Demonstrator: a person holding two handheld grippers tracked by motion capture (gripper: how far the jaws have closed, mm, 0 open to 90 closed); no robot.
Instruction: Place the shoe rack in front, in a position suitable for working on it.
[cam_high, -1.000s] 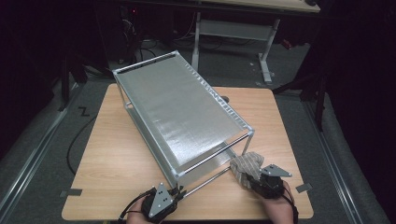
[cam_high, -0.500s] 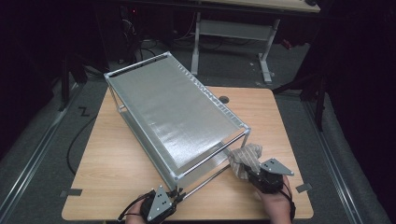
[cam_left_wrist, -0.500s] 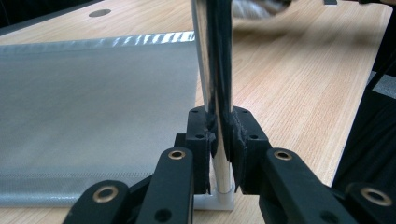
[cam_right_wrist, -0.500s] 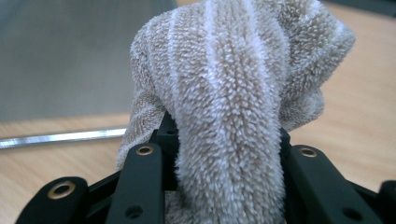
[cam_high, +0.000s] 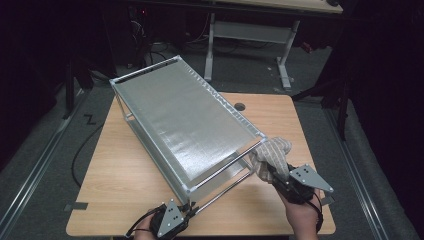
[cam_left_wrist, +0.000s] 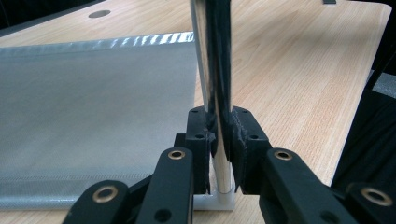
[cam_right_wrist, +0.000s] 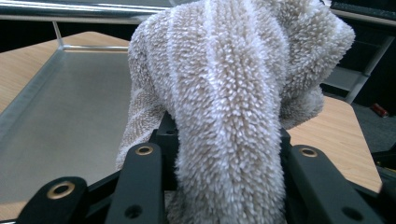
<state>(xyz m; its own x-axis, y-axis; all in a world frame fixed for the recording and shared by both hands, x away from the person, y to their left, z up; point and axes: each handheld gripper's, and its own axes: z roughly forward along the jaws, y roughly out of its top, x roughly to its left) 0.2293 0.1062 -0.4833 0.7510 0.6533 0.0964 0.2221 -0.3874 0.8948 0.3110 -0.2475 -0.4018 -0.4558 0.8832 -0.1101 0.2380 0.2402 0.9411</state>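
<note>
A metal rack with a silver mesh panel (cam_high: 185, 125) lies tilted on the wooden table (cam_high: 120, 175). My left gripper (cam_high: 188, 207) is at the table's near edge, shut on one of the rack's chrome rods (cam_left_wrist: 217, 70); both pads (cam_left_wrist: 245, 135) press on the rod just above its white foot. My right gripper (cam_high: 272, 175) is shut on a beige striped terry cloth (cam_high: 274, 151), which rests against the rack's raised near-right corner. In the right gripper view the cloth (cam_right_wrist: 233, 93) bulges up between the fingers (cam_right_wrist: 140, 182) and hides the jaw tips.
A round cable hole (cam_high: 240, 106) sits in the table's far side. Behind the table stands another desk frame (cam_high: 250, 30). Cables (cam_high: 80, 150) trail on the dark floor at the left. Bare tabletop lies to the right of the rack.
The right gripper has risen with the cloth, and the rack's near-right corner has come up with it, tilting the rack more. The left gripper has kept still on the rod.
</note>
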